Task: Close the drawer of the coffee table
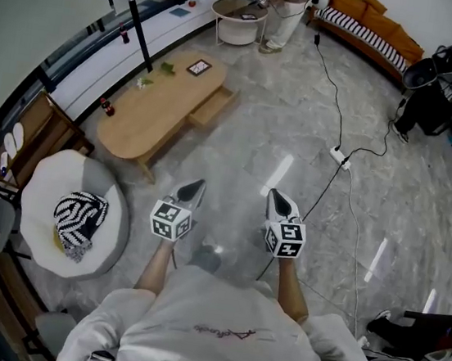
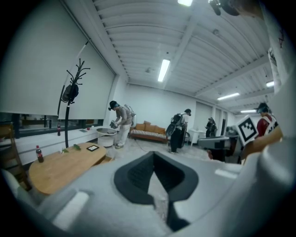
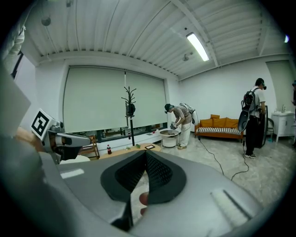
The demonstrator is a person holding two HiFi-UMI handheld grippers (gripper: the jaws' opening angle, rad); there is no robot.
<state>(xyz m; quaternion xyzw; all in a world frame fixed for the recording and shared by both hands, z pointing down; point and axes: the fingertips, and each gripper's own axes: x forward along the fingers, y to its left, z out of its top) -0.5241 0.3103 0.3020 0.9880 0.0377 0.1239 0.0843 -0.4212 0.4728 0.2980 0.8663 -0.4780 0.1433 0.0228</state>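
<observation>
Approach stage: the drawer [image 1: 213, 106] projects open from the coffee table [image 1: 148, 112], well ahead of the left gripper [image 1: 197, 183] and right gripper [image 1: 275, 194], both with jaws together, apparently empty, presumably readied as blunt pushers.

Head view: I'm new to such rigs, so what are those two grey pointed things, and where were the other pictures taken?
They are two-jaw tools, one in each of a person's hands: left tool, right tool. The head view looks down from the person's head; the other two cameras ride on the tools, looking along their jaws. Both tools are shut and hold nothing. Ahead stands a coffee table with its drawer open; a bottle and a small frame sit on top.
</observation>
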